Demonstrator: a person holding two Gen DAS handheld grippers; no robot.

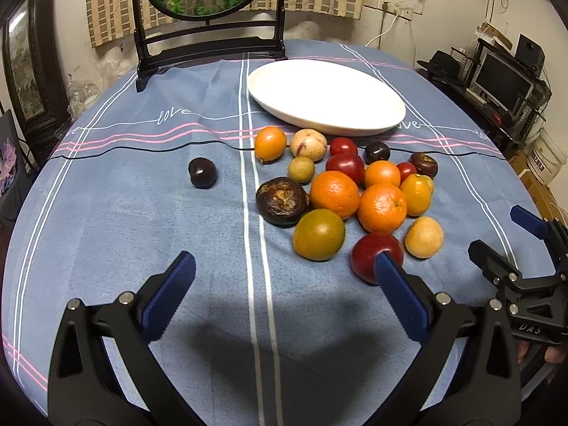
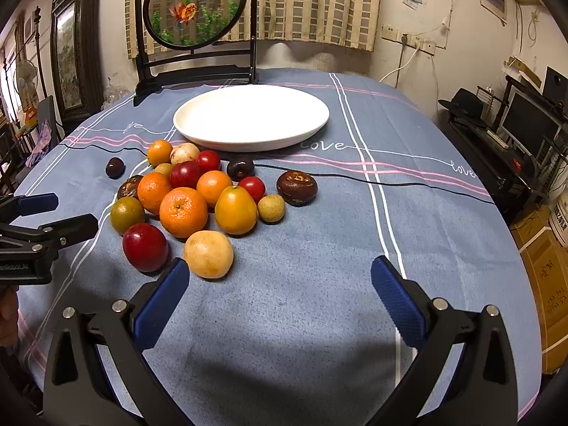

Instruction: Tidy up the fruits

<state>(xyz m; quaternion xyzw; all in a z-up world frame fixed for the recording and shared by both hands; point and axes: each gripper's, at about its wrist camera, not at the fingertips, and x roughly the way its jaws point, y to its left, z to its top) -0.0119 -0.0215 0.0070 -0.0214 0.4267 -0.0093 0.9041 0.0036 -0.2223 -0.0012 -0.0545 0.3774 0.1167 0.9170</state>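
A pile of several fruits lies on the blue tablecloth in front of an empty white plate [image 1: 326, 96], which also shows in the right wrist view [image 2: 252, 117]. The pile holds oranges [image 1: 381, 207], a red plum [image 1: 369, 252], a pale round fruit [image 2: 208, 254] and a dark brown fruit [image 1: 282, 200]. One dark plum [image 1: 201, 172] lies apart to the left. My left gripper [image 1: 284, 266] is open and empty, near side of the pile. My right gripper [image 2: 277, 271] is open and empty, its left finger close to the pale fruit.
A black-framed round goldfish screen [image 2: 197, 7] stands at the table's far edge behind the plate. A thin black cable [image 2: 390, 183] runs across the cloth. A desk with a monitor [image 2: 529, 124] and cardboard boxes stand to the right of the table.
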